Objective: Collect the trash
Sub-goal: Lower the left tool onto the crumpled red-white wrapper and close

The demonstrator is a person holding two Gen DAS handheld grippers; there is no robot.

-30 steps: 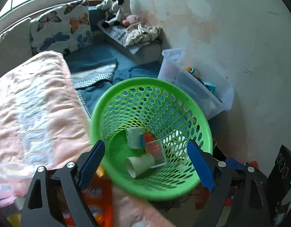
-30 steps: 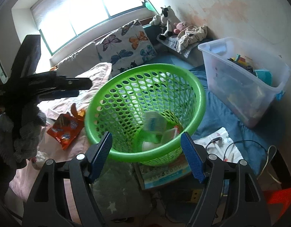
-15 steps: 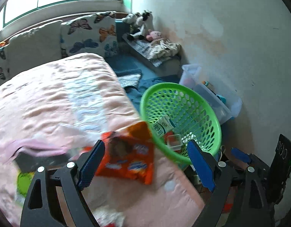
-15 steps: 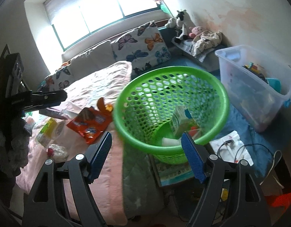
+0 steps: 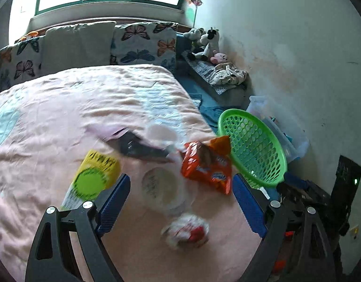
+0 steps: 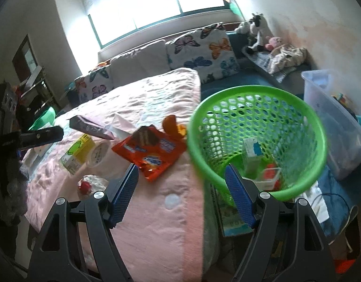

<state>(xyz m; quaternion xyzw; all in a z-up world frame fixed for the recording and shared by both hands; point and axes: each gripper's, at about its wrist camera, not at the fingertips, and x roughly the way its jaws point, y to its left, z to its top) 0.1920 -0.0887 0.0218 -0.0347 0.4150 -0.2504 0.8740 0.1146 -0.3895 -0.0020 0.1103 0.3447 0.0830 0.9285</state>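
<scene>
A green mesh basket (image 6: 258, 141) stands off the bed's right edge and holds a milk carton (image 6: 251, 152) and a clear cup. It also shows in the left wrist view (image 5: 253, 148). On the pink bedspread lie an orange snack bag (image 5: 206, 166), a white cup (image 5: 161, 190), a yellow-green carton (image 5: 93, 178), a crumpled red-white wrapper (image 5: 185, 232) and a dark packet (image 5: 138, 145). My left gripper (image 5: 180, 202) is open and empty above the cup. My right gripper (image 6: 180, 195) is open and empty between bag (image 6: 152, 152) and basket.
A clear storage bin (image 6: 340, 122) with toys stands right of the basket by the wall. Butterfly pillows (image 5: 143, 44) and stuffed toys (image 5: 204, 42) line the bed's far end. Cables and papers (image 6: 321, 199) lie on the floor below the basket.
Both grippers have swung left, away from the basket and over the bed. The trash on the bedspread has come into view; the basket now sits at the right of both views.
</scene>
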